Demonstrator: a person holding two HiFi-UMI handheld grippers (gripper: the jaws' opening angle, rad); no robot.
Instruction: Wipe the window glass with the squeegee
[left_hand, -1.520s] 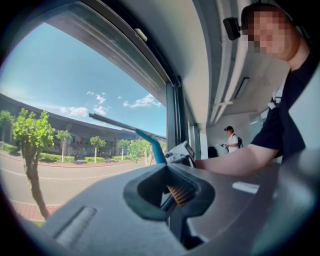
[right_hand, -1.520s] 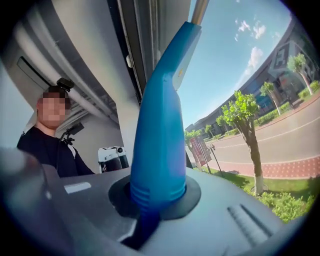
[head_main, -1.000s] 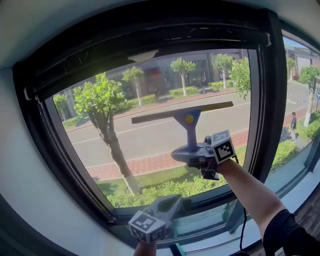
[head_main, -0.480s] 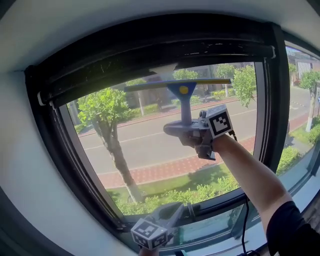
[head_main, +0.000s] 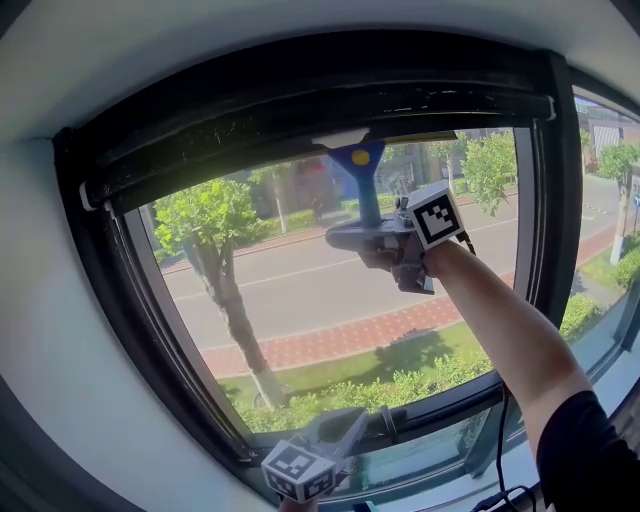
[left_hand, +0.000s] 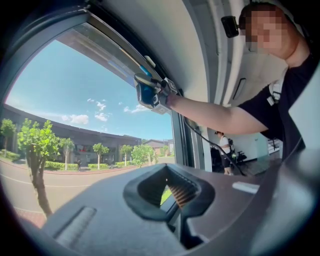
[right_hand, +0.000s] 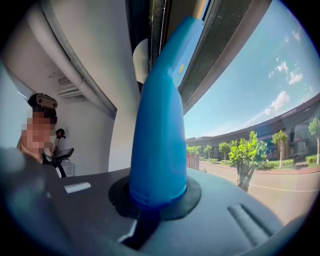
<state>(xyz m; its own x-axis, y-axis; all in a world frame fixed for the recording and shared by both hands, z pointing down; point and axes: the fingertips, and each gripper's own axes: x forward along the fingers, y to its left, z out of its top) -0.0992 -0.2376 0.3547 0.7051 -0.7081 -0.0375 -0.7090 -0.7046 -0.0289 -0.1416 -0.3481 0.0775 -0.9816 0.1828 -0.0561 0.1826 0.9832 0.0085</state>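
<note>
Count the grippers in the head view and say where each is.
2. The right gripper is high, near the window top edge, shut on the blue squeegee. The left gripper is low, by the window's bottom frame, shut and empty. No others seem hidden.

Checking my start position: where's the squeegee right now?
Head view: the squeegee is at the top centre of the window glass, blade up against the upper frame, handle gripped in the right tongs.

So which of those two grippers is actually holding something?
The right gripper, up high, grips the blue squeegee; the left gripper, down low, holds nothing.
</note>
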